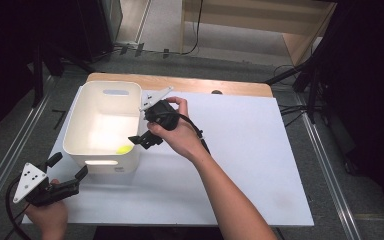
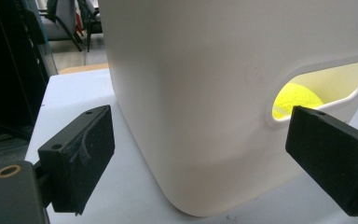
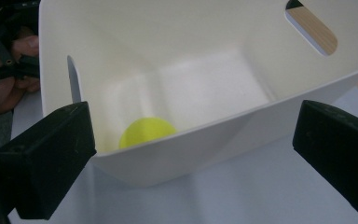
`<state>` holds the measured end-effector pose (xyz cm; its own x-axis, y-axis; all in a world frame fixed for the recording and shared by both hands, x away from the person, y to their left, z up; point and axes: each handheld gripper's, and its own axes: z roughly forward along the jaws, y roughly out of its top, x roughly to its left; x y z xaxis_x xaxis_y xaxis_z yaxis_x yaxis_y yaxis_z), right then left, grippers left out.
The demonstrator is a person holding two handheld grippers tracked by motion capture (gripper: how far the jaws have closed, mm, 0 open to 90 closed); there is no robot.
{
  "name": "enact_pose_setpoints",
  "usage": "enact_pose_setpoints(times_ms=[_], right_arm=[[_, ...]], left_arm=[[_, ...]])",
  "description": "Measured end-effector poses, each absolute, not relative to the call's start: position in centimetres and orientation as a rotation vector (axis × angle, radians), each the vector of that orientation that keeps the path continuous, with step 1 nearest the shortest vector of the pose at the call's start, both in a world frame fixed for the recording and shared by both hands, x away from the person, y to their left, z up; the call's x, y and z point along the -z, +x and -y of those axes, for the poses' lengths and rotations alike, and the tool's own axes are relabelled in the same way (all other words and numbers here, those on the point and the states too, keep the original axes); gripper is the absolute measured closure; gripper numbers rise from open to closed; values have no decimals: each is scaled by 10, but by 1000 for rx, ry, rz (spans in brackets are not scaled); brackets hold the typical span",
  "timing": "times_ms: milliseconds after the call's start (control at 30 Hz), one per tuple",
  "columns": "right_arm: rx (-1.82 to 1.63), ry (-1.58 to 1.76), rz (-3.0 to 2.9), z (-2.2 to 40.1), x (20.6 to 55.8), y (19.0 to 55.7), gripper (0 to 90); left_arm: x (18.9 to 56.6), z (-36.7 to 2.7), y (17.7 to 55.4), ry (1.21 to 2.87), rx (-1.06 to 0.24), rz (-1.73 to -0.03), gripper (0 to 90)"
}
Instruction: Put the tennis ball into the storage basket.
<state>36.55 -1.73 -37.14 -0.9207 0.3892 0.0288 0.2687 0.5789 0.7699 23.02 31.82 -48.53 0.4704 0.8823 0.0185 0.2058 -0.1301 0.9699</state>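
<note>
- Your left gripper (image 1: 71, 169) sits at the lower left of the high view, jaws spread wide and empty, just beside the white plastic bin (image 1: 82, 125).
- Your right gripper (image 1: 141, 140) hangs at the bin's right rim near frame centre, jaws wide apart, gripping nothing.
- The yellow-green ball (image 1: 124, 149) lies inside the bin, in its near right corner.
- The bin stands on the white tabletop board (image 1: 250, 150).
</note>
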Motion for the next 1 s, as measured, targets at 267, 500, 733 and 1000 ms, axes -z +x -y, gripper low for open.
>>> enact_pose_setpoints(times_ms=[267,500,733,1000], right_arm=[[-1283,603,-2609,40,375,360,0],[-1292,669,-2565,62,383,355,0],[-1303,712,-2541,77,392,352,0],[-1327,766,-2502,97,402,346,0]], left_arm=[[485,-318,230,1631,-774,-957,79],[485,-318,230,1630,-775,-957,79],[485,-318,230,1633,-774,-958,79],[485,-317,230,1633,-775,-958,79]])
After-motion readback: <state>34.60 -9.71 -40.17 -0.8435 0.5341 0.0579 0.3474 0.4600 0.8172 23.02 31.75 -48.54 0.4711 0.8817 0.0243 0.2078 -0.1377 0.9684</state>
